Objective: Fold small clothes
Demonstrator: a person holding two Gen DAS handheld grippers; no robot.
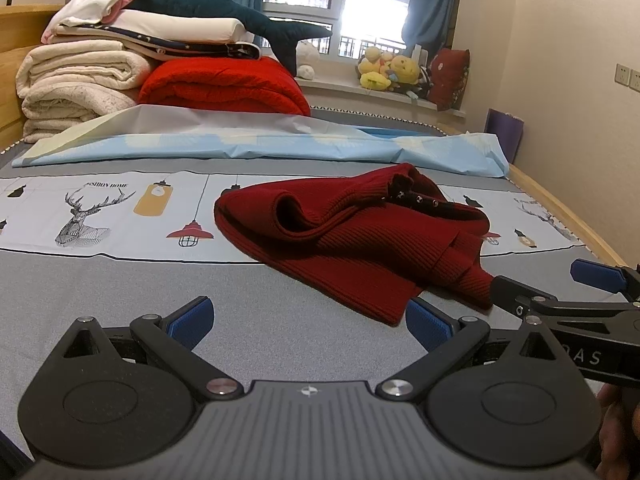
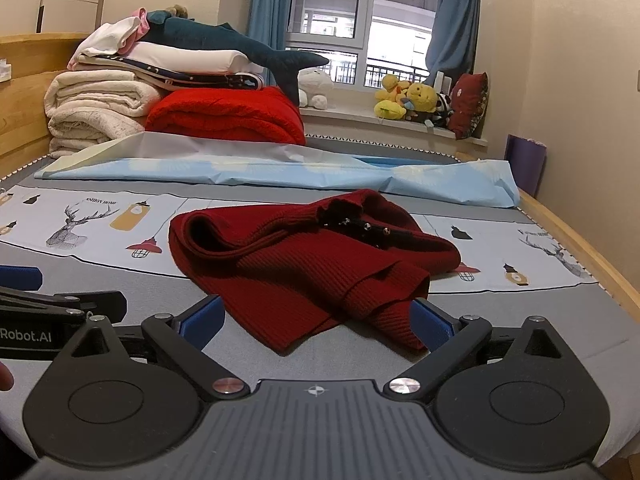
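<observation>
A dark red rib-knit sweater (image 2: 304,264) lies crumpled on the bed (image 2: 120,280), just ahead of both gaping, empty grippers (image 1: 308,320) (image 2: 316,320). Only the left view shows wall sockets (image 1: 628,75).

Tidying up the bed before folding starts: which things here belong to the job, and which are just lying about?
For the job: dark red sweater; left tongs and right tongs, both open and empty.

Lying about: red blanket; white blankets; shark toy; blue sheet; yellow toys.
</observation>
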